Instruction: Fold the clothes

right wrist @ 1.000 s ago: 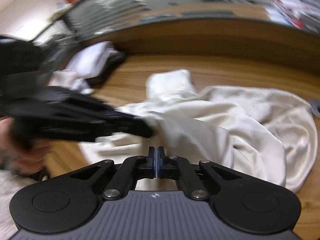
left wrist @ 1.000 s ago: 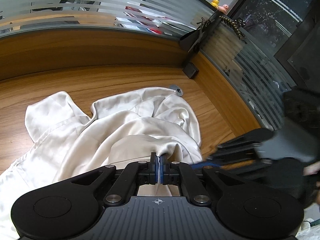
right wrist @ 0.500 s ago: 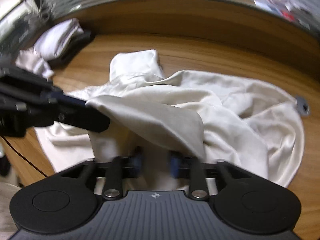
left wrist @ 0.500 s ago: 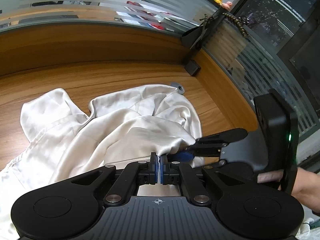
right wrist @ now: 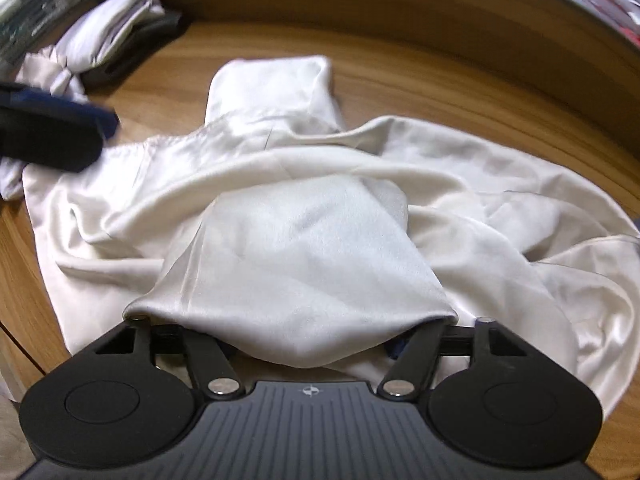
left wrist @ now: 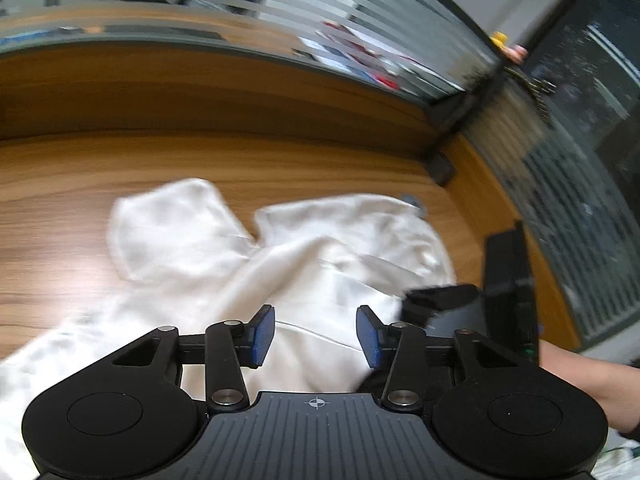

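Note:
A crumpled white satin garment (left wrist: 304,264) lies spread on the wooden table (left wrist: 280,156), one sleeve (right wrist: 272,84) pointing away. My left gripper (left wrist: 316,334) hovers over the near part of the cloth. Its jaws are opening, its blue pads (left wrist: 264,334) stand apart, and nothing is pinched between them. My right gripper (right wrist: 308,336) is low over the garment with its jaws opening too. A loose fold (right wrist: 304,264) lies draped over its spread fingers and hides the pads. In the left wrist view the right gripper (left wrist: 440,298) sits at the cloth's right edge.
A stack of folded light clothes on a dark one (right wrist: 108,28) rests at the table's far left. A raised wooden rim with a striped glass partition (left wrist: 280,12) bounds the table. A small grey fitting (left wrist: 412,202) and a black box (left wrist: 440,168) sit near the corner.
Both grippers were shut and have opened. The left one let go of the cloth edge it pinched and shifted sideways. The right one dropped lower, and a fold now covers its fingers.

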The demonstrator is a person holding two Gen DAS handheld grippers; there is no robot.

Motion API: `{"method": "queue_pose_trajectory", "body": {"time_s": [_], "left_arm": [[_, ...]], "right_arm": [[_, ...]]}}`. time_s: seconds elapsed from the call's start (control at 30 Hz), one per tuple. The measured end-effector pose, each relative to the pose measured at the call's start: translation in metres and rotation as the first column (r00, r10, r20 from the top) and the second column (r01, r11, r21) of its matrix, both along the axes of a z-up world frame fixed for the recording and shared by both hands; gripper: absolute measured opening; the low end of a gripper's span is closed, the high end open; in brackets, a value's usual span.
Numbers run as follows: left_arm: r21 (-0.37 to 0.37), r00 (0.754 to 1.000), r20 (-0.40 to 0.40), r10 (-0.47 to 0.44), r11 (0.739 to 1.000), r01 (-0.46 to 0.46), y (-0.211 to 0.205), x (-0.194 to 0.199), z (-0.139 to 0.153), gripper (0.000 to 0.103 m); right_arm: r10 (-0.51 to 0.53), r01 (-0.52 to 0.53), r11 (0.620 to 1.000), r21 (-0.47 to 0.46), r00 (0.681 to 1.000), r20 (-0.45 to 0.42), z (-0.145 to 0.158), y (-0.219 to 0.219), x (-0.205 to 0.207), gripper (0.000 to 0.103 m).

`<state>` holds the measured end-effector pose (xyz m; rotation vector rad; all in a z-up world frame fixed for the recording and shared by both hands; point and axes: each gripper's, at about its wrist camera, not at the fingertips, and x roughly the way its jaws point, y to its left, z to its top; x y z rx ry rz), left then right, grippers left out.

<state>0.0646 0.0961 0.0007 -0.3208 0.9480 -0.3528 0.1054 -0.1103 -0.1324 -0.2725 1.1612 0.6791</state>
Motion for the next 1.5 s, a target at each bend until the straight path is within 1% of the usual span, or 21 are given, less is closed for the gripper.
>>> {"method": "queue_pose_trajectory", "body": {"time_s": [0.07,0.1,0.17,0.23,0.33,0.43,0.57,0.63,0.7,0.77,0.83,0.9,0.97,1.03,1.1,1.17,1.23,1.33,1.43,1.47,1.5], "left_arm": [[0.046,0.999,-0.023,0.046,0.998,-0.045,0.014,0.004,-0.013,0.045],[0.059,0.997,-0.039,0.062,0.996,-0.06,0.019,0.007,-0.021,0.045],[0.078,0.993,-0.073,0.089,0.993,-0.084,0.027,0.012,-0.038,0.039],[0.095,0.988,-0.105,0.109,0.99,-0.099,0.03,0.017,-0.055,0.036],[0.11,0.984,-0.139,0.108,0.99,-0.093,0.031,0.022,-0.073,0.032],[0.141,0.982,-0.165,0.092,0.988,-0.069,0.026,0.022,-0.086,0.027],[0.191,0.98,-0.189,0.061,0.981,-0.024,0.02,0.019,-0.099,0.024],[0.211,0.984,-0.17,0.045,0.977,-0.008,0.019,0.016,-0.099,0.023],[0.216,0.983,-0.18,0.045,0.976,-0.005,0.02,0.017,-0.098,0.021],[0.195,0.986,-0.164,0.02,0.981,0.012,0.017,0.014,-0.089,0.022],[0.162,0.993,-0.114,-0.026,0.986,0.045,0.012,0.008,-0.075,0.028],[0.151,0.993,-0.065,-0.099,0.983,0.107,-0.004,-0.001,-0.057,0.054],[0.145,0.984,-0.018,-0.178,0.973,0.179,-0.023,-0.009,-0.041,0.058],[0.138,0.966,0.015,-0.258,0.957,0.254,-0.044,-0.017,-0.029,0.064],[0.122,0.944,0.035,-0.33,0.938,0.323,-0.066,-0.024,-0.024,0.075],[0.117,0.915,0.042,-0.401,0.911,0.394,-0.089,-0.027,-0.022,0.08],[0.126,0.893,0.039,-0.449,0.889,0.441,-0.107,-0.029,-0.022,0.082],[0.167,0.86,0.043,-0.509,0.852,0.496,-0.131,-0.032,-0.025,0.087],[0.187,0.852,0.025,-0.523,0.84,0.51,-0.141,-0.032,-0.032,0.088],[0.193,0.85,0.018,-0.526,0.836,0.514,-0.144,-0.032,-0.034,0.086],[0.199,0.848,0.011,-0.53,0.832,0.517,-0.147,-0.032,-0.036,0.079]], "right_arm": [[0.018,-0.018,1.0,0.002,1.0,-0.008,-0.005,0.004,0.0,0.042],[0.026,-0.026,1.0,0.007,1.0,-0.013,-0.007,0.006,0.001,0.038],[0.037,-0.037,0.999,0.021,0.999,-0.023,-0.007,0.008,0.001,0.022],[0.035,-0.034,0.999,0.034,0.999,-0.026,-0.003,0.006,0.001,0.018],[0.03,-0.028,0.998,0.055,0.999,-0.029,0.007,-0.001,0.0,0.016],[0.021,-0.019,0.996,0.085,0.999,-0.03,0.024,-0.015,-0.003,0.012],[-0.005,0.008,0.992,0.129,1.0,-0.026,0.054,-0.042,-0.008,0.011],[-0.021,0.025,0.989,0.146,0.999,-0.025,0.068,-0.058,-0.011,0.011],[-0.041,0.045,0.986,0.162,0.999,-0.025,0.083,-0.074,-0.014,0.011],[-0.068,0.072,0.982,0.176,0.997,-0.029,0.094,-0.089,-0.016,0.011],[-0.089,0.093,0.979,0.181,0.996,-0.03,0.102,-0.102,-0.018,0.011],[-0.114,0.118,0.976,0.184,0.993,-0.029,0.107,-0.113,-0.02,0.011],[-0.145,0.148,0.971,0.19,0.989,-0.031,0.11,-0.123,-0.022,0.011],[-0.176,0.181,0.961,0.208,0.984,-0.043,0.113,-0.131,-0.024,0.011],[-0.202,0.21,0.951,0.226,0.978,-0.056,0.114,-0.138,-0.024,0.011],[-0.22,0.229,0.944,0.236,0.973,-0.062,0.115,-0.141,-0.026,0.011],[-0.236,0.245,0.938,0.245,0.969,-0.068,0.115,-0.143,-0.026,0.011],[-0.259,0.272,0.924,0.27,0.962,-0.082,0.117,-0.146,-0.027,0.011],[-0.282,0.295,0.907,0.299,0.955,-0.089,0.118,-0.146,-0.027,0.011],[-0.291,0.306,0.899,0.314,0.952,-0.095,0.118,-0.145,-0.027,0.011],[-0.3,0.317,0.889,0.329,0.948,-0.104,0.118,-0.145,-0.027,0.011]]}}
